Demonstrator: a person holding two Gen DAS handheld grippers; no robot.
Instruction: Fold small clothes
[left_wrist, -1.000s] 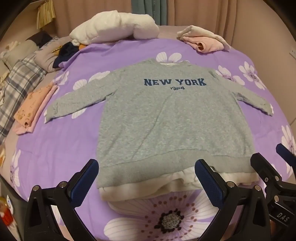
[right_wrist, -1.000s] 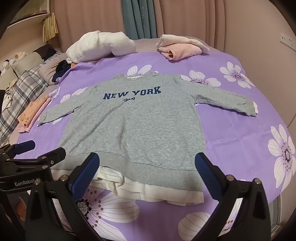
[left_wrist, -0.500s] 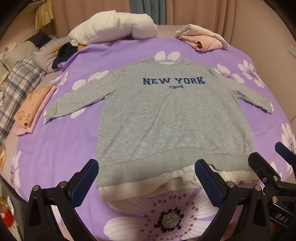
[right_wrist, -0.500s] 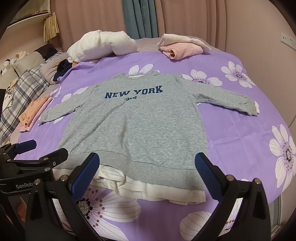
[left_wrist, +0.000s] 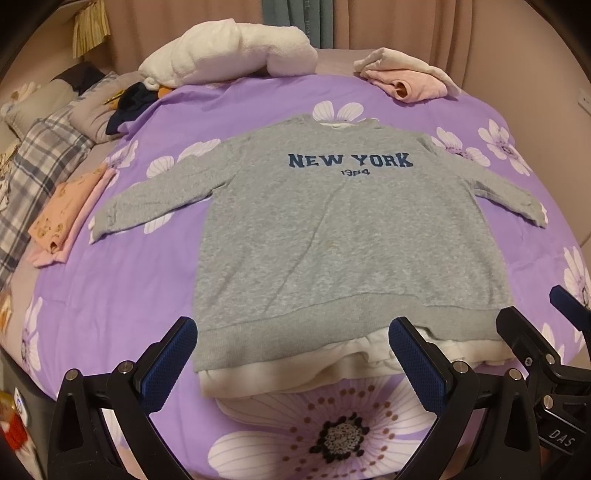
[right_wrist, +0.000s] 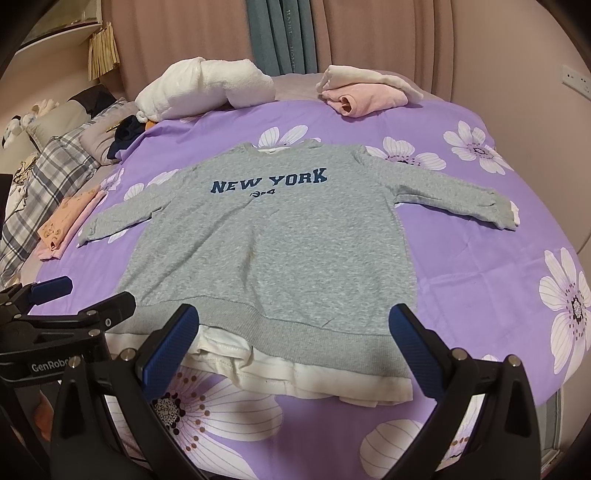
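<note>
grey sweatshirt (left_wrist: 332, 236) lies flat just beyond both spread, empty hand-held grippers: left (left_wrist: 291, 354), right (right_wrist: 291, 350).

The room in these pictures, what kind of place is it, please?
Most likely a home bedroom. A grey sweatshirt lies spread flat on a purple flowered bedspread, pillows sit at the left, and curtains hang behind. Both grippers, left and right, are open.

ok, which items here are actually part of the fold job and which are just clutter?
In play:
grey NEW YORK sweatshirt, spread flat
left gripper, open
right gripper, open

Lying about:
white blanket
folded pink clothes
peach folded garment
plaid bedding
</note>
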